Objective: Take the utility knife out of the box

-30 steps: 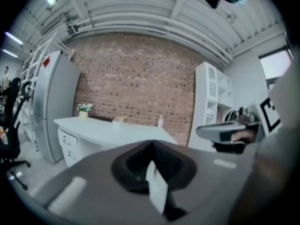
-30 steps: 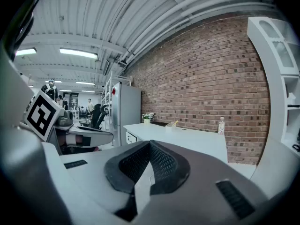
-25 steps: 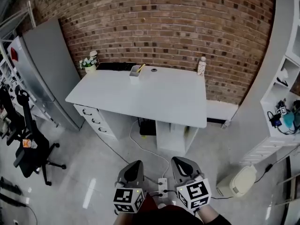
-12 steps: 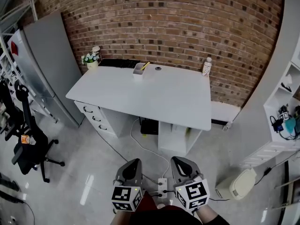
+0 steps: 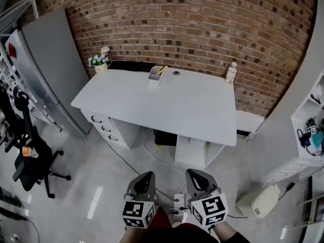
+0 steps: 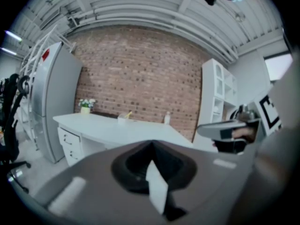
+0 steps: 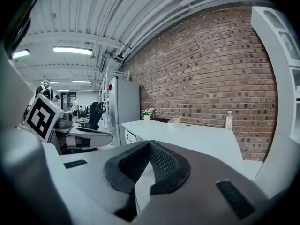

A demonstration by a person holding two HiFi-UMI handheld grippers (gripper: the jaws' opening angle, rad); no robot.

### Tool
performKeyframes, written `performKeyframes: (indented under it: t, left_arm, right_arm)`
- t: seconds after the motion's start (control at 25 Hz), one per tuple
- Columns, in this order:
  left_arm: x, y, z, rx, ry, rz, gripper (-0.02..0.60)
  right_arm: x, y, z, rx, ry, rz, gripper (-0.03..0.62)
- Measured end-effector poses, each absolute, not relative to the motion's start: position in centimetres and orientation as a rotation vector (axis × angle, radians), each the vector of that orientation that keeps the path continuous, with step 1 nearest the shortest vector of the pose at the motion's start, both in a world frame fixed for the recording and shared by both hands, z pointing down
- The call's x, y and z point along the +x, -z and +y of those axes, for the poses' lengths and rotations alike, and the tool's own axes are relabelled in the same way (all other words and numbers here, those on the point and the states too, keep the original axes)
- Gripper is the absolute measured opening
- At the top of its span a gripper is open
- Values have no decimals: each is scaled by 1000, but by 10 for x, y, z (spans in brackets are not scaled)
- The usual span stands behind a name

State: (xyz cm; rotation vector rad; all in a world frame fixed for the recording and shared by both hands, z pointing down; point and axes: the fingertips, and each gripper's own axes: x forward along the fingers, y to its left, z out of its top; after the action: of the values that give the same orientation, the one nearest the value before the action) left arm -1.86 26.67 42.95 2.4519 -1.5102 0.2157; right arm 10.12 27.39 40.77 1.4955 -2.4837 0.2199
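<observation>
Office: white desk [image 5: 162, 105]; brick wall [image 5: 202, 29]; swivel chair [image 5: 29, 158]

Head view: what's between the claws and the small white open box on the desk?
Head view shows only bare white desktop, then glossy grey floor carrying a white cable and white power strip.

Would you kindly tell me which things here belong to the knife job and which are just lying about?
Job: box, yellow knife sticking out of it, left claw, right claw (both shut).
Lying about: bottle, flower pot, keyboard, office chair.
</observation>
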Motion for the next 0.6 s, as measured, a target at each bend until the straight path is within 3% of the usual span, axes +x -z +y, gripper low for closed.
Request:
performKeyframes:
  t: [0.6]
  left_arm:
    - [-70, -441, 191, 2413, -254, -1515, 3]
  right_arm:
    - [55, -418, 201, 1481, -280, -2469, 8]
